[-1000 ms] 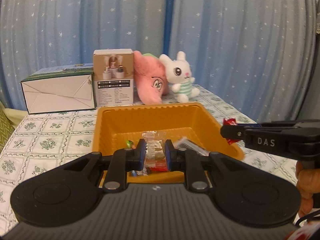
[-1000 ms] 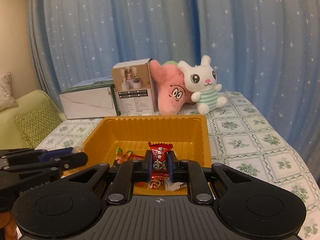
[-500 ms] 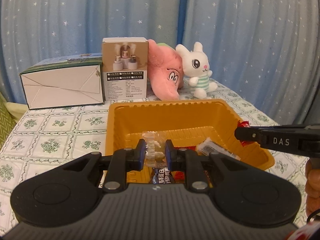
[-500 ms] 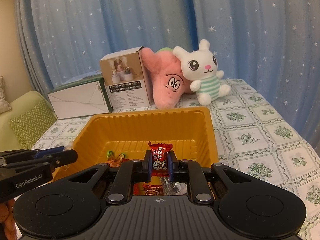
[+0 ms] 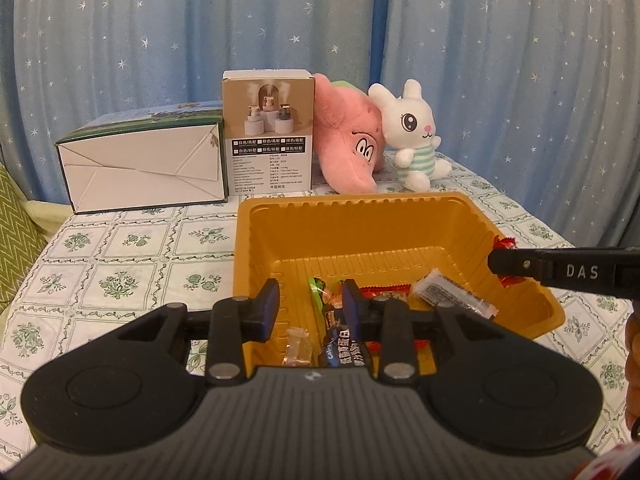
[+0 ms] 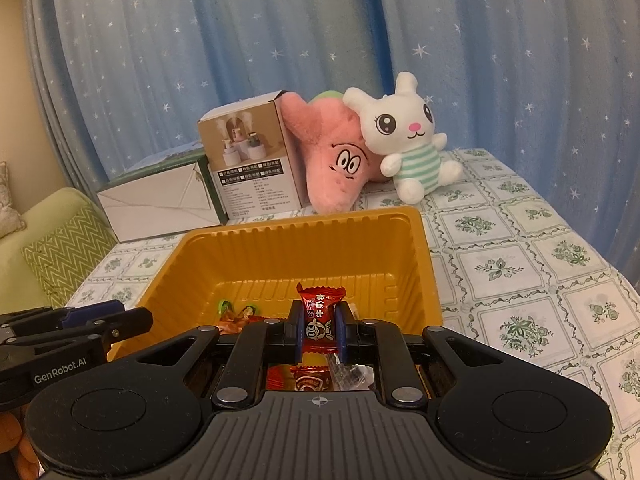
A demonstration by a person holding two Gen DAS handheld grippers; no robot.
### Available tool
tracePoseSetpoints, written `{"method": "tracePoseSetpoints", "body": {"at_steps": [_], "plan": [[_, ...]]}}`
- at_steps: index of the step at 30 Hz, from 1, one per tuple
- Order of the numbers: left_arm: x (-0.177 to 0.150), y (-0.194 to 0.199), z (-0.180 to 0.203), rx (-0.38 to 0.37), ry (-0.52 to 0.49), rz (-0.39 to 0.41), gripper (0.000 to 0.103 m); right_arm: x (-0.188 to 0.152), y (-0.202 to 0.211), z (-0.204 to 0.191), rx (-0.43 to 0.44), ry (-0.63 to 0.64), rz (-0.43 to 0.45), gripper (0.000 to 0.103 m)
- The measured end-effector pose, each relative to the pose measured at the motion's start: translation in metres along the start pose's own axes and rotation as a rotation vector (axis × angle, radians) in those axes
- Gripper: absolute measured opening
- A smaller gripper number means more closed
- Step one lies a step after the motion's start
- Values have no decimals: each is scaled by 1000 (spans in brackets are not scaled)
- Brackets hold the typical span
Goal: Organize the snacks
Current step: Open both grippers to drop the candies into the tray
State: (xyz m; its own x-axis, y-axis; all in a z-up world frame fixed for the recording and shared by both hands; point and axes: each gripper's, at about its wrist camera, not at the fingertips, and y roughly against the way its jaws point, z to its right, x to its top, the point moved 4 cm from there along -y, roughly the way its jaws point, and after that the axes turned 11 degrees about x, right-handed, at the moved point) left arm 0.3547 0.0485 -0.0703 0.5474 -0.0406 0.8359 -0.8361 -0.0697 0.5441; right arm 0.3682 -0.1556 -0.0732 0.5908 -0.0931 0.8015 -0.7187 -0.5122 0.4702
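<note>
1. The orange tray (image 5: 362, 216) sits on the tabletop (image 5: 120, 264), which is covered in a green-flowered cloth, and it holds the loose wrapped snacks.
2. A clear-wrapped snack (image 5: 297, 346) lies on the tray floor near its front wall, below the gap of the left tongs (image 5: 310, 304).
3. The left tongs have just been opening: their blue pads stand apart and nothing is pressed between them.
4. Beside that snack lie a dark wrapped bar (image 5: 340, 350), a green-twisted candy (image 5: 320, 290) and a white packet (image 5: 454, 294).
5. The right tongs (image 6: 319, 328) are clenched on a red candy (image 6: 319, 310), held upright over the near part of the tray.
6. In the left wrist view the right tongs reach in from the right, over the tray's right rim, with red wrapper showing at the tip.
7. Behind the tray stand a white carton (image 5: 144, 170), a brown product box (image 5: 268, 136), a pink plush (image 5: 350, 150) and a white bunny plush (image 5: 414, 134).
8. A blue star-patterned curtain (image 5: 160, 40) hangs behind the tabletop.
</note>
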Motion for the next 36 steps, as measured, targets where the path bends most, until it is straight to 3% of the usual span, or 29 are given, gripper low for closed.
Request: {"method": "tracePoseSetpoints", "body": {"at_steps": [8, 9, 11, 12, 22, 36], "plan": [[-1, -1, -1, 3, 11, -8, 38, 2, 0, 3, 24, -42, 21, 20], [-1, 0, -1, 4, 10, -5, 40, 3, 1, 5, 32, -58, 32, 25], [-1, -1, -1, 4, 12, -4, 41, 5, 5, 7, 29, -80, 58, 68], [-1, -1, -1, 4, 12, -5, 42, 6, 8, 8, 24, -87, 80, 70], [-2, 1, 0, 5, 11, -2, 49, 12, 18, 26, -27, -152, 113, 70], [-1, 8, 3, 1, 13, 19, 59, 12, 28, 28, -79, -131, 145, 70]]}}
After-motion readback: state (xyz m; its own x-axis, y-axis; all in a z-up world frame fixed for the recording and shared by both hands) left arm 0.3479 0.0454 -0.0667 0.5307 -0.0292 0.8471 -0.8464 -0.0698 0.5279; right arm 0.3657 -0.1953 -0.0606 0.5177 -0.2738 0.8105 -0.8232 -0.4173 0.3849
